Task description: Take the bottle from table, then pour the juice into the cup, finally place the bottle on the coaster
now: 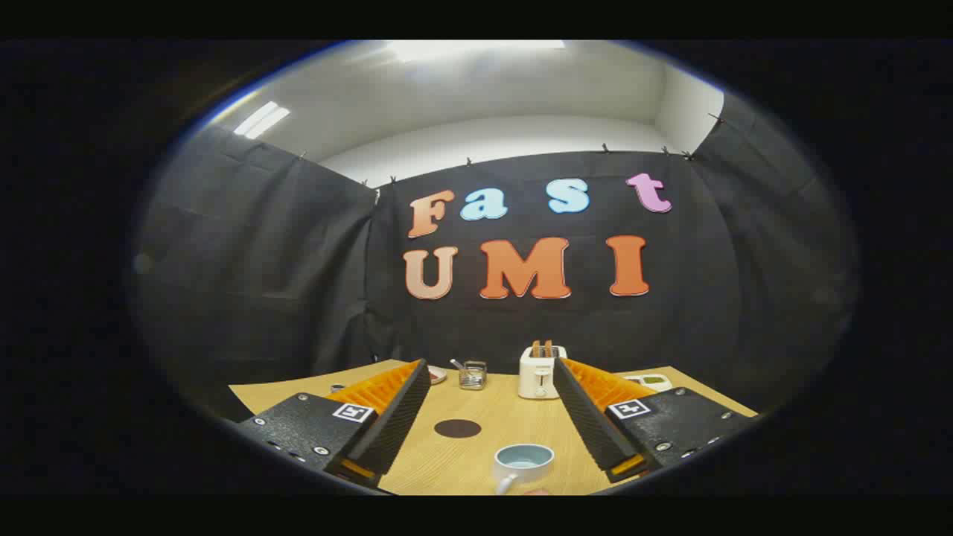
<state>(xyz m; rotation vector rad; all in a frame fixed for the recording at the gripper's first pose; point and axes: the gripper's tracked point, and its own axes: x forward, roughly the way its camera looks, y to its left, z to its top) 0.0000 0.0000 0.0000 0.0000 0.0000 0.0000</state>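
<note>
My gripper (pixel 491 380) hangs above the wooden table (pixel 506 417), its two fingers spread wide apart with nothing between them. Down between the fingers, close to me, stands a pale blue cup (pixel 523 463) with a white handle. A little further on, between the fingers and to the cup's left, lies a dark round coaster (pixel 457 428) flat on the table. I cannot make out a bottle.
A white toaster (pixel 540 370) with toast in its slots stands at the table's back, beside the right finger. A small glass holder (pixel 472 374) and a small plate (pixel 437 374) sit at the back left. A white device (pixel 651 382) lies behind the right finger.
</note>
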